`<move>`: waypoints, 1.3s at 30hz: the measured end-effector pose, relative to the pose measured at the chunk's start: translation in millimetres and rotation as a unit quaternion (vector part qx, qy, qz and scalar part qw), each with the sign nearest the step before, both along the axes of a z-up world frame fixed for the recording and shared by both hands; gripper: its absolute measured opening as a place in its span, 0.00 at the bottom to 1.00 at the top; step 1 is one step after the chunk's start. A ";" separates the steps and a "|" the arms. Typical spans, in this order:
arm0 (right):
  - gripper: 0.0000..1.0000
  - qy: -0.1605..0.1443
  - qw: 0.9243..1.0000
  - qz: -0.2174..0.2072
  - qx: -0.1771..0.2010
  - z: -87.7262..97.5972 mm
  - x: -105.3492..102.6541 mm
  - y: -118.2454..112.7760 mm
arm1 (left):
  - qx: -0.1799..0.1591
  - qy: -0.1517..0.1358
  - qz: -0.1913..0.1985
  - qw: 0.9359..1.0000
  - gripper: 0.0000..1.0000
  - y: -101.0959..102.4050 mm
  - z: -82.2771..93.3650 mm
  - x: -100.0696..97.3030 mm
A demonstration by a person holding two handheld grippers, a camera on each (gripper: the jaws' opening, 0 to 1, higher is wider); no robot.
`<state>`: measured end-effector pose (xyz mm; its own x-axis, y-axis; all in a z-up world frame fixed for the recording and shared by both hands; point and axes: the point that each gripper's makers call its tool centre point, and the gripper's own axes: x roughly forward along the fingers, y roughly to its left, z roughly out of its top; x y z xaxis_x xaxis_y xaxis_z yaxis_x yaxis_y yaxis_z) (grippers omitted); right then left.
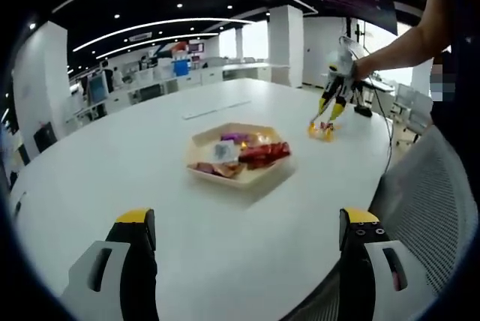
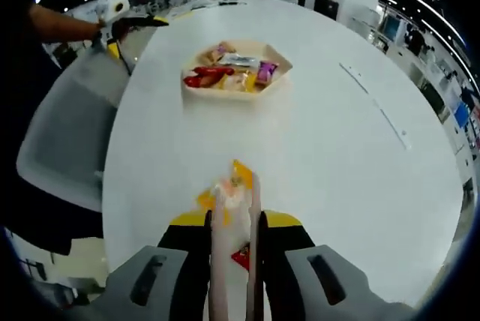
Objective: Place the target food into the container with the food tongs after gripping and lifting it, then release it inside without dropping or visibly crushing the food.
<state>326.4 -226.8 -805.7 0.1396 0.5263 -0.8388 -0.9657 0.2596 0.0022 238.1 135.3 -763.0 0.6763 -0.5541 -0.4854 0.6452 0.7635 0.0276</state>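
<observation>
While the right gripper (image 2: 234, 235) is clamping pale food tongs (image 2: 234, 223) around one orange-wrapped snack (image 2: 238, 178) on the white table (image 2: 337, 156), the open-jawed left gripper (image 1: 247, 242) is hanging idle. Gripping looks underway; next is carrying it gently into the single hexagonal beige tray (image 2: 236, 90) of several packets.

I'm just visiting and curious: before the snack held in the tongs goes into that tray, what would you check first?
1. Right gripper shut on food tongs: ok.
2. Tongs gripping the yellow snack packet: ok.
3. Packet lifted clear of the table: cannot tell.
4. Packet not crushed: cannot tell, blurred.
5. Tray has room: ok, though several snacks lie inside.
6. Left gripper open, away from tray: ok.
</observation>
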 end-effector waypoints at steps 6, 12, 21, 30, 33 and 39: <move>0.25 0.012 1.000 -0.003 -0.019 -0.1 -1.3 0.0 | -0.002 0.001 0.000 1.000 0.99 0.1 0.3 -0.1; 0.24 0.038 0.998 -0.018 -0.054 0.3 -3.4 1.3 | -0.004 0.000 0.000 1.000 0.99 0.2 0.6 0.1; 0.24 0.075 0.991 -0.045 -0.097 1.1 -1.2 -2.5 | -0.009 -0.006 0.003 1.000 0.99 0.7 4.2 1.3; 0.24 0.114 0.978 -0.077 -0.158 5.1 -5.3 -16.4 | -0.012 -0.009 0.000 1.000 0.99 0.1 5.1 1.1; 0.24 0.140 0.970 -0.089 -0.179 2.8 -10.4 -17.4 | -0.013 -0.010 -0.001 1.000 0.99 0.3 5.3 1.3; 0.24 0.149 0.964 -0.114 -0.189 4.6 -4.2 -8.0 | -0.016 -0.013 0.001 1.000 0.99 -0.1 8.4 1.0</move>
